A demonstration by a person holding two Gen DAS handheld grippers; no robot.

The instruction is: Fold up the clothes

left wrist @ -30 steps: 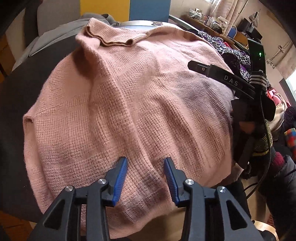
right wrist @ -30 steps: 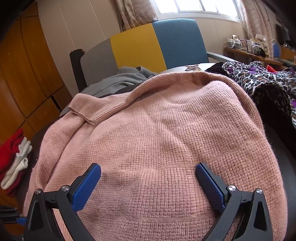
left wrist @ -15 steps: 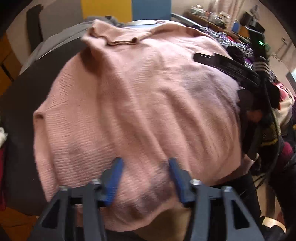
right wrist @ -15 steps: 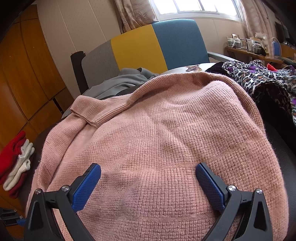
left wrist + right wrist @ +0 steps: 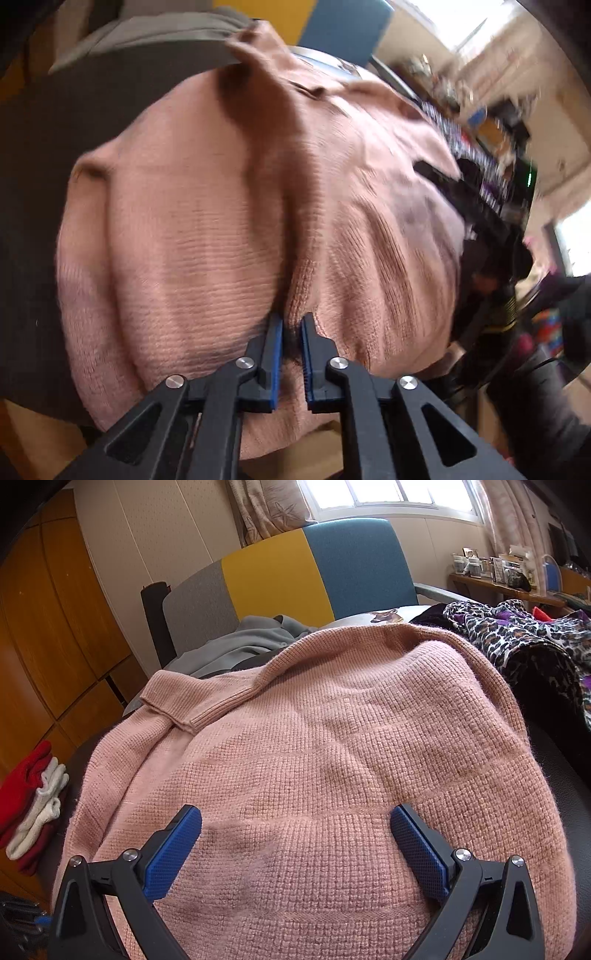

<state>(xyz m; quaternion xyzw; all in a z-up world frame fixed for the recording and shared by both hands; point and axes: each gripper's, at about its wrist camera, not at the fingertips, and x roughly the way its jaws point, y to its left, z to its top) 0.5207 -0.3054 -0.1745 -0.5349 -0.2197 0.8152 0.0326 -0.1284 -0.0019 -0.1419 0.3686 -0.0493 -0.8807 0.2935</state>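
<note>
A pink knitted sweater (image 5: 325,760) lies spread over a dark surface (image 5: 44,177), in front of the chair with grey, yellow and blue back panels (image 5: 280,576). The left gripper (image 5: 291,325) has its blue-padded jaws clenched on a pinch of the sweater near its lower hem, and a deep fold runs up the knit from that pinch toward the collar (image 5: 295,79). The left view is blurred. The right gripper (image 5: 295,823) hovers low over the sweater's lower part with its jaws released and wide apart, gripping nothing. Between the sweater and the chair lies a grey garment (image 5: 243,642). To the sweater's right is a leopard-print garment (image 5: 517,635); to its left, a small stack of red and white knitwear (image 5: 29,805).
</note>
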